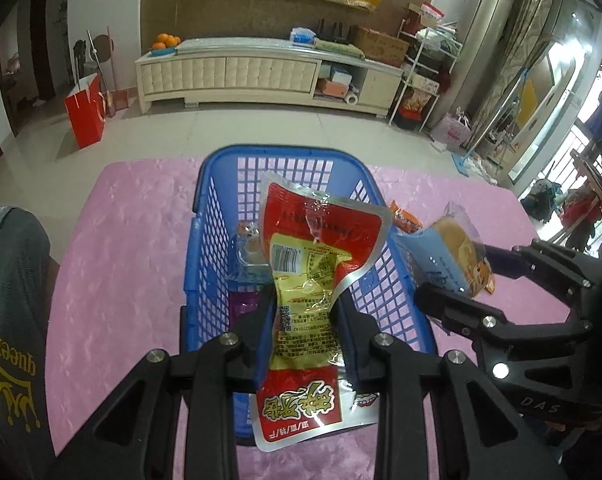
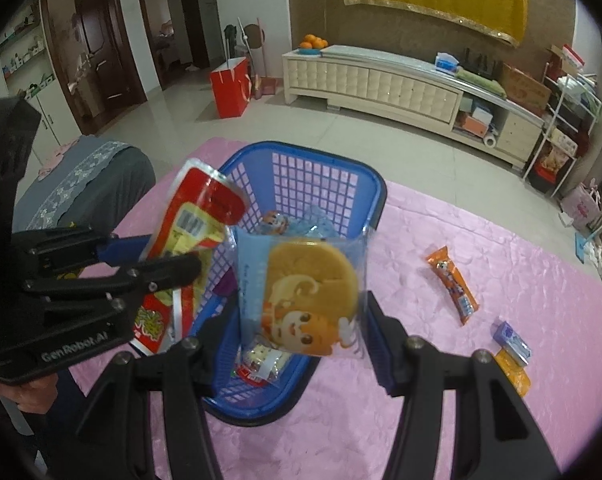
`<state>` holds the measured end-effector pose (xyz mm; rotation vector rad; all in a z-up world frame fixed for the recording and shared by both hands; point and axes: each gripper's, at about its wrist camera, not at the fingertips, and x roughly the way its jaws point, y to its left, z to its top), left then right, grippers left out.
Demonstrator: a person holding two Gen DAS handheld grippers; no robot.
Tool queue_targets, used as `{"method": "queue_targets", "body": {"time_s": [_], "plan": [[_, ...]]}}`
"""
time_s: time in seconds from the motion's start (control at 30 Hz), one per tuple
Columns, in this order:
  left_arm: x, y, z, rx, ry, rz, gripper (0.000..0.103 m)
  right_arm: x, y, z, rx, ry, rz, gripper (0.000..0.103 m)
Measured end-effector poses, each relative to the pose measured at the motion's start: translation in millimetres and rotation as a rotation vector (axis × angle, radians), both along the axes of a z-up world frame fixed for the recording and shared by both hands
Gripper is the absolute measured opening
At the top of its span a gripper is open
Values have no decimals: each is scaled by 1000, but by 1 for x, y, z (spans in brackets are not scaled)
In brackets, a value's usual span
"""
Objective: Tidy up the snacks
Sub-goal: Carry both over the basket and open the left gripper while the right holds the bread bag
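Note:
A blue plastic basket (image 1: pixel 285 156) (image 2: pixel 313 152) stands on a pink tablecloth (image 2: pixel 421 400) with several snacks inside. My left gripper (image 1: pixel 305 304) (image 2: pixel 169 256) is shut on a red and yellow foil snack packet (image 1: pixel 321 240) (image 2: pixel 197 208), held upright over the basket's near left part. My right gripper (image 2: pixel 297 308) (image 1: pixel 455 272) is shut on a clear and blue packet with a round cake and a cartoon face (image 2: pixel 309 280) (image 1: pixel 457 244), hanging over the basket's right side. Both packets are clear of the basket's floor.
On the cloth right of the basket lie an orange stick packet (image 2: pixel 453 284), a small blue packet (image 2: pixel 511 336) and a small orange one (image 2: pixel 513 372). A chair draped in grey cloth (image 2: pixel 81 184) (image 1: pixel 13 300) stands at the table's left edge.

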<state>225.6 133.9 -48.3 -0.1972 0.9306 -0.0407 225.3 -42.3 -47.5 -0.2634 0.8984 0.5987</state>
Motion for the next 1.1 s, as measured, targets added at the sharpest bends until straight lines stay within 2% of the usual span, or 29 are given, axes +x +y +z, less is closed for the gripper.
{"method": "queue_targets", "body": {"time_s": [0.13, 0.3, 0.33, 0.43, 0.53, 0.8, 1.1], "plan": [[8, 0, -13, 0, 34, 3, 32, 2, -1, -5, -15, 10, 0, 61], [9, -3, -20, 24, 61, -15, 46, 4, -6, -5, -17, 20, -15, 61], [8, -4, -21, 34, 66, -19, 53, 3, -6, -5, -17, 19, -16, 61], [3, -3, -20, 50, 57, -9, 56, 0, -6, -1, -22, 9, -14, 61], [-1, 4, -17, 46, 46, 10, 64, -2, -4, 3, -21, 1, -11, 61], [-16, 24, -2, 20, 1, 39, 64, -6, 10, 8, -25, -11, 9, 61], [-28, 30, -2, 81, -20, 41, 64, -9, 36, -6, -92, 6, 36, 61]]}}
